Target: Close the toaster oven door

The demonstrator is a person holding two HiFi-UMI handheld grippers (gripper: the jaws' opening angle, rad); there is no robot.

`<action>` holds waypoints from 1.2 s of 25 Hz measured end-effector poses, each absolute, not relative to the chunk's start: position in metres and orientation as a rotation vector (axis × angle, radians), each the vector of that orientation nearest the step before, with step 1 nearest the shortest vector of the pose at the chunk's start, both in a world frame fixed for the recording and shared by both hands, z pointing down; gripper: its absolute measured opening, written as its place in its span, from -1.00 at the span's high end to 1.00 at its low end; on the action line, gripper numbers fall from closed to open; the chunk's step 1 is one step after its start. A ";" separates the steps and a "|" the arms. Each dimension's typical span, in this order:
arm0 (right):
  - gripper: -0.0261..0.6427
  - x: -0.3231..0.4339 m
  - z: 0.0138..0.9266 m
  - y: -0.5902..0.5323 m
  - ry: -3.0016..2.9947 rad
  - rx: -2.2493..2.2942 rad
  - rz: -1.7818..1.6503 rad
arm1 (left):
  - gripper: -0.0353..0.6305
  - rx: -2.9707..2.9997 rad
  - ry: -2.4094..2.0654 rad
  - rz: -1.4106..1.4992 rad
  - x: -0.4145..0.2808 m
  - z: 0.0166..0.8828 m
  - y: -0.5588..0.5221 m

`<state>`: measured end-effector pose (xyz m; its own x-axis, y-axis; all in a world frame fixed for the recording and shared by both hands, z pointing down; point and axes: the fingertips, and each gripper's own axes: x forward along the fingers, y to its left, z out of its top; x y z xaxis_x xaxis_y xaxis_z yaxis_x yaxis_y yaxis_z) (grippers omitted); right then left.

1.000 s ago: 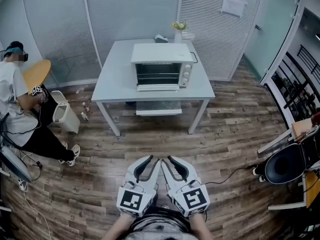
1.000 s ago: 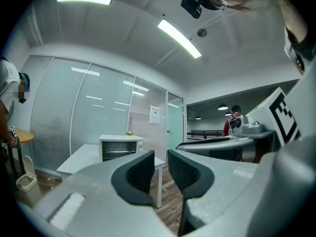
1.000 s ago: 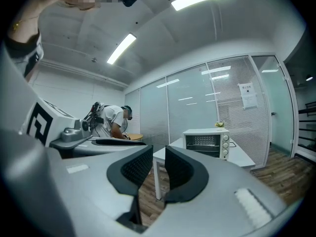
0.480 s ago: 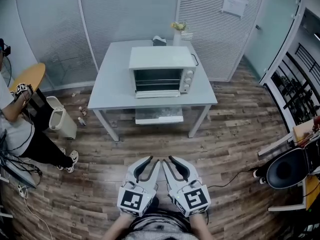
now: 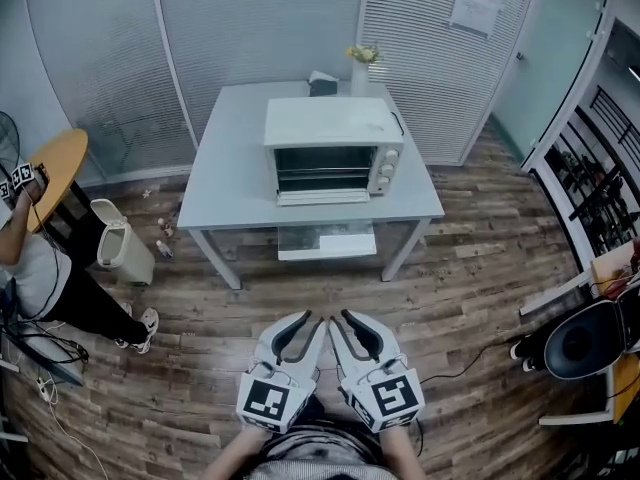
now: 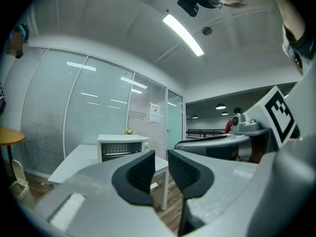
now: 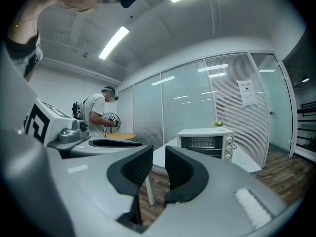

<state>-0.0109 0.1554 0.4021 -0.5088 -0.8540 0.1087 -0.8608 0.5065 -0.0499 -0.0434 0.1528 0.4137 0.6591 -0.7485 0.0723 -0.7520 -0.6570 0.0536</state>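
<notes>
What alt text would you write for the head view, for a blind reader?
A white toaster oven, its door hanging open, sits on a white table across a wooden floor. Below, the left tool and right tool point at it, both empty, jaws slightly apart.

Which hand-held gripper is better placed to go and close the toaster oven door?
Neither clearly. The left hand-held gripper and the right hand-held gripper sit side by side, open and empty, far from the table; the open toaster oven door lies centred ahead. Either works.
</notes>
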 end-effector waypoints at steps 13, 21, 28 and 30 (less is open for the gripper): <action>0.72 -0.035 0.405 0.127 -2.661 1.532 0.180 | 0.65 2.791 -1.257 0.090 -0.072 0.415 0.124; 0.72 -0.035 0.406 0.114 -2.658 1.522 0.180 | 0.65 2.739 -1.279 0.077 -0.073 0.415 0.111; 0.73 -0.032 0.406 0.090 -2.674 1.495 0.178 | 0.65 2.773 -1.277 0.083 -0.067 0.419 0.090; 0.72 -0.032 0.407 0.080 -2.681 1.483 0.177 | 0.65 2.723 -1.287 0.051 -0.065 0.415 0.079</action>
<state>-0.0321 0.0802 0.4066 -0.5309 -0.8390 0.1194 -0.8474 0.5269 -0.0651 -0.0654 0.0785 0.4152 0.6359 -0.7670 0.0857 -0.7713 -0.6281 0.1025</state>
